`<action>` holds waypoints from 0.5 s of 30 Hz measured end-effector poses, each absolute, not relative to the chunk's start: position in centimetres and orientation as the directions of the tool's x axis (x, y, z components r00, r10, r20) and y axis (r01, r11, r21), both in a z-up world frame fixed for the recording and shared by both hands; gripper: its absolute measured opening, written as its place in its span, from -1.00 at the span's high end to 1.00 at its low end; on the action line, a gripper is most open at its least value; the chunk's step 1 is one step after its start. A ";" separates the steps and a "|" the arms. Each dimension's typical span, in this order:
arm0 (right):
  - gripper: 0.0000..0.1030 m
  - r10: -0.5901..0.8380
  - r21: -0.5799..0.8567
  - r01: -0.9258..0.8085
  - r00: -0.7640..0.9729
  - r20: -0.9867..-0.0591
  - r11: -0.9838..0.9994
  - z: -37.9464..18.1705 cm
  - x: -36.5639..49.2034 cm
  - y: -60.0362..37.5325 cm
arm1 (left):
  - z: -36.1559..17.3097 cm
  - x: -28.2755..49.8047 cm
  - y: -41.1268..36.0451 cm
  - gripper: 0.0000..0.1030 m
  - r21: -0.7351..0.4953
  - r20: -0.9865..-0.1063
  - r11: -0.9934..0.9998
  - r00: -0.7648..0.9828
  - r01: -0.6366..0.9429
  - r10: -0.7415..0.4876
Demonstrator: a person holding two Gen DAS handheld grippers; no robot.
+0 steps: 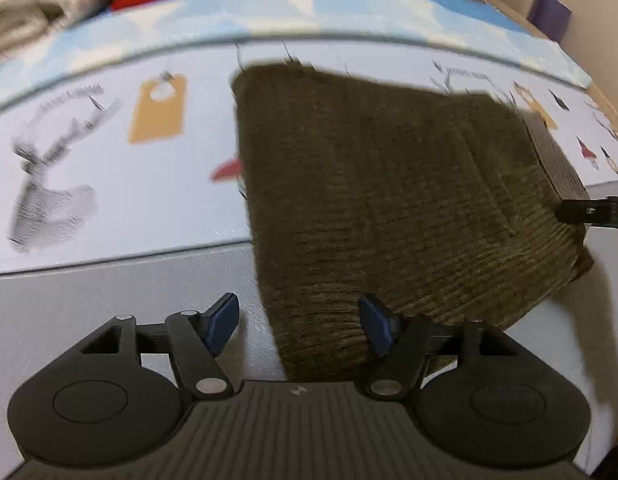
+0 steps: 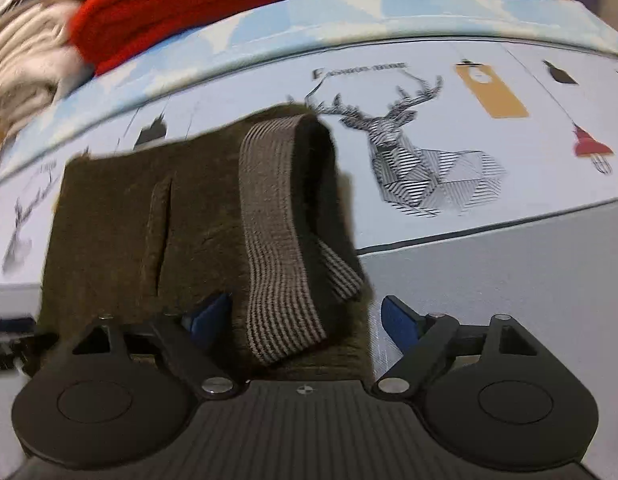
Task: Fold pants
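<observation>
**Pants folded into a block, both claws spread around the near edge**

Pants [image 1: 389,208], dark olive ribbed corduroy, folded into a compact rectangular block on the bed sheet [image 1: 109,184]. Lying across the deer-and-tag printed band of the sheet, near edge reaching over the plain grey strip toward both cameras.

Left claw [image 1: 301,324] wide, blue pads well apart. Near left corner of the fabric between the fingers; right pad [image 1: 375,320] against or just over the cloth, left pad [image 1: 221,320] over bare grey sheet, apart from the fabric. No clamping visible. At the far right of this view, a black fingertip of the other tool touching the right end of the pants.

Right claw [image 2: 309,316] wide as well. Pants [image 2: 149,216] filling the gap between the fingers, with the striped grey-brown elastic waistband [image 2: 277,220] looped on top and running down toward the camera. Left pad [image 2: 209,312] partly buried behind the fabric edge, right pad [image 2: 397,320] just beside the cloth over grey sheet. Pocket slit visible on the top face, left of the waistband.

Beyond the pants: light blue band of the sheet, then a red knitted garment [image 2: 181,4] and a cream fuzzy textile [image 2: 21,68] piled at the far left. Purple object [image 1: 549,12] at the far right by the wall, blurred.
</observation>
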State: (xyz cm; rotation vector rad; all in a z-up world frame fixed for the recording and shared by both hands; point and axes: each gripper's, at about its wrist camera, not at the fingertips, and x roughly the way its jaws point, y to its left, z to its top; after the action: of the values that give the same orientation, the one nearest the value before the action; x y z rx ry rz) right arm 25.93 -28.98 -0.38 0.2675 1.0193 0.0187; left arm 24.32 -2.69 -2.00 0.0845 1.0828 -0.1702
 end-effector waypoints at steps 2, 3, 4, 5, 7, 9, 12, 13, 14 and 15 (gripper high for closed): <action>-0.52 0.086 0.191 0.126 0.573 -0.815 0.973 1.4 25.0 -29.0 | -0.4 23.0 -2.5 -0.45 0.022 -0.859 0.992 0.509 0.122 -0.044; -0.50 0.044 0.159 0.138 0.602 -0.798 0.978 2.5 24.3 -29.0 | 0.5 22.3 -2.5 -0.49 0.044 -0.842 0.994 0.539 0.103 -0.019; -0.50 0.011 0.139 0.154 0.631 -0.776 0.978 3.7 23.6 -29.0 | 1.5 21.5 -2.6 -0.52 0.064 -0.822 0.993 0.570 0.095 -0.002; -0.50 -0.005 0.138 0.163 0.663 -0.749 0.977 5.0 22.8 -29.1 | 2.7 20.5 -2.8 -0.58 0.080 -0.799 0.992 0.601 0.095 0.007; -0.52 0.000 0.157 0.149 0.727 -0.687 0.976 7.3 20.9 -29.1 | 5.1 18.0 -3.5 -0.66 0.116 -0.742 0.988 0.670 0.102 0.017; -0.66 0.020 0.171 0.107 0.793 -0.609 0.979 9.8 18.3 -28.5 | 7.6 15.1 -4.7 -0.67 0.169 -0.669 0.980 0.742 0.107 0.035; -0.84 0.050 0.173 0.042 0.868 -0.493 0.984 12.4 13.8 -27.4 | 9.8 10.7 -5.8 -0.68 0.184 -0.591 0.975 0.806 0.124 0.010; -0.85 0.058 0.172 0.024 0.887 -0.457 0.985 12.9 12.0 -26.9 | 10.1 9.3 -6.3 -0.68 0.168 -0.580 0.979 0.815 0.119 0.001; -0.85 0.063 0.171 0.014 0.897 -0.437 0.985 13.2 10.7 -26.5 | 10.3 8.0 -6.8 -0.68 0.151 -0.570 0.983 0.822 0.106 -0.001; -0.86 0.068 0.171 0.006 0.904 -0.422 0.985 13.3 9.4 -26.1 | 10.2 6.9 -7.2 -0.69 0.136 -0.562 0.986 0.827 0.096 -0.003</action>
State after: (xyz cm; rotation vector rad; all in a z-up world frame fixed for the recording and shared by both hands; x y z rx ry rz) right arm 9.36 -26.09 13.31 0.1703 0.4410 0.0322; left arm 6.95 -7.18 10.23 0.1613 0.5955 -0.0531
